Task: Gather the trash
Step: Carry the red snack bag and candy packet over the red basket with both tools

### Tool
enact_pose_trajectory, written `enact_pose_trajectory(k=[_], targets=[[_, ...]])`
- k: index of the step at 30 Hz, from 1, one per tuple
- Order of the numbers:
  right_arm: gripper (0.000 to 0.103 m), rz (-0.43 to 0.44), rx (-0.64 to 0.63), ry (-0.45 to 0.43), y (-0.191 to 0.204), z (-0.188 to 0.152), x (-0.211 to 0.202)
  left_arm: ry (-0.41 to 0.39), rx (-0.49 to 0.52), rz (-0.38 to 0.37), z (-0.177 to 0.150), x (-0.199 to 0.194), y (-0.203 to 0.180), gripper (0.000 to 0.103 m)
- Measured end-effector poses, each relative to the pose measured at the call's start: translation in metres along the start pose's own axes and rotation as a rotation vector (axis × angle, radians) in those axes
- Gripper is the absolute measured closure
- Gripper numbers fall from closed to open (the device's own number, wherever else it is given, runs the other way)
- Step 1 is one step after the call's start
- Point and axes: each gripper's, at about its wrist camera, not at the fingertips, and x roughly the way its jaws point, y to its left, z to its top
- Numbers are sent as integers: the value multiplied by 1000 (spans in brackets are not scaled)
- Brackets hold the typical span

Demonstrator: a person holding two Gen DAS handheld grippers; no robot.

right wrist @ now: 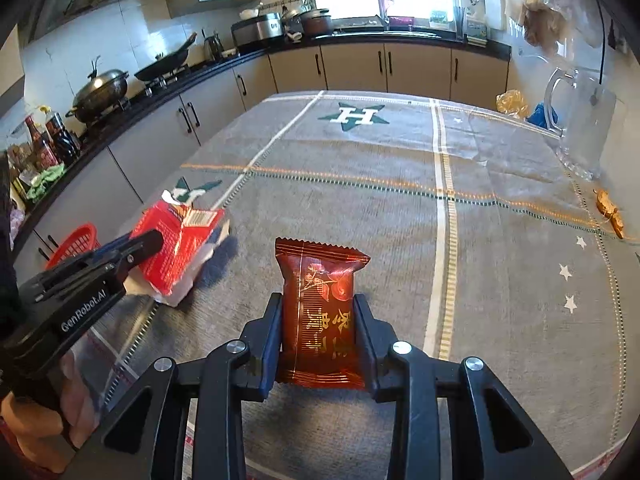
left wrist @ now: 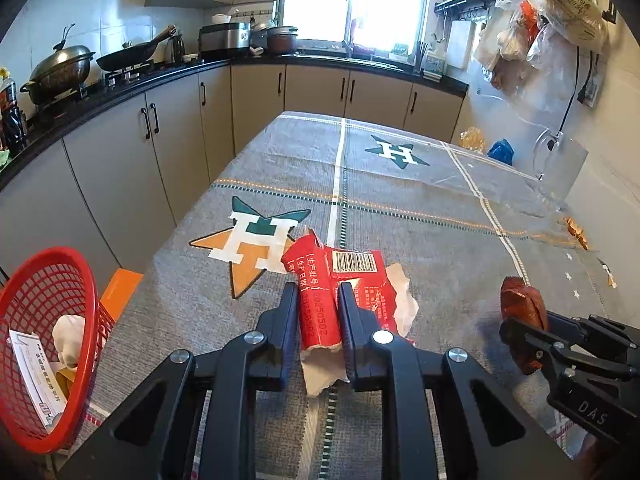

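At the near edge of the counter (left wrist: pixel 400 200), toward its left side: left hand-held gripper (left wrist: pixel 319 300) clenched on a crumpled red wrapper (left wrist: pixel 320 304) with barcode and torn white lining; in the right wrist view the wrapper looks lifted clear of the grey star-print cloth. To its right along the same edge, right hand-held gripper (right wrist: pixel 318 314) grips a dark red snack packet (right wrist: pixel 320 312) by its long sides, both pads pressing on it. Red mesh basket (left wrist: pixel 48 320) sits off the near-left corner, paper scraps already inside. Orange peel bits (right wrist: pixel 610 212) near the right edge, glass jug (right wrist: pixel 580 120) far right.
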Motion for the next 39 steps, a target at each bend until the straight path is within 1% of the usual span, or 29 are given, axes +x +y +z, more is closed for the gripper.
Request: enact_pose_trajectory(k=[2, 6, 14, 16, 18, 25, 32, 39], targets=[[66, 6, 11, -7, -1, 1, -2, -1, 2, -1, 0, 0, 0, 85], [66, 17, 22, -9, -2, 2, -2, 22, 10, -9, -1, 4, -2, 85], [66, 24, 22, -5, -2, 2, -3, 84, 18, -9, -5, 14, -6, 80], [66, 23, 23, -8, -2, 2, -3, 88, 19, -10, -6, 14, -5, 80], [66, 23, 22, -11, -2, 2, -3, 83, 20, -12, -6, 13, -6, 80], [66, 30, 24, -31, -3, 3, -6, 26, 30, -2, -5, 3, -8, 86], [66, 45, 25, -63, -1, 4, -13, -30, 35, 34, -3, -5, -8, 87], [66, 54, -1, -116, 5, 4, -24, -76, 36, 57, -2, -13, -7, 87]])
